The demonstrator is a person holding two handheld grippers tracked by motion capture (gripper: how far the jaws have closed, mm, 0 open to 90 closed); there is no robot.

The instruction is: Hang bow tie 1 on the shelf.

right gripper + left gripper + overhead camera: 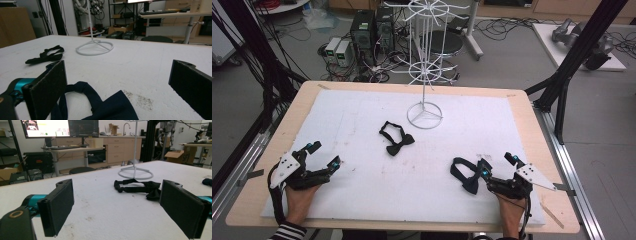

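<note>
A black bow tie [395,139] with its strap looped lies near the middle of the white mat [362,115]; the left gripper view has this bow tie [140,187] ahead between the jaws. A dark navy bow tie [464,175] lies at the front right, just left of my right gripper [498,166], and shows close under that gripper [117,82] as the navy tie [110,107]. My left gripper [324,155] rests at the front left, open and empty. A white wire display rack [426,65] stands at the back centre.
The rack's ring base [424,115] sits on the mat behind the black tie. The wooden table edge [532,115] frames the mat. Black frame posts [572,65] rise at the right, and computers and cables [367,35] lie on the floor beyond.
</note>
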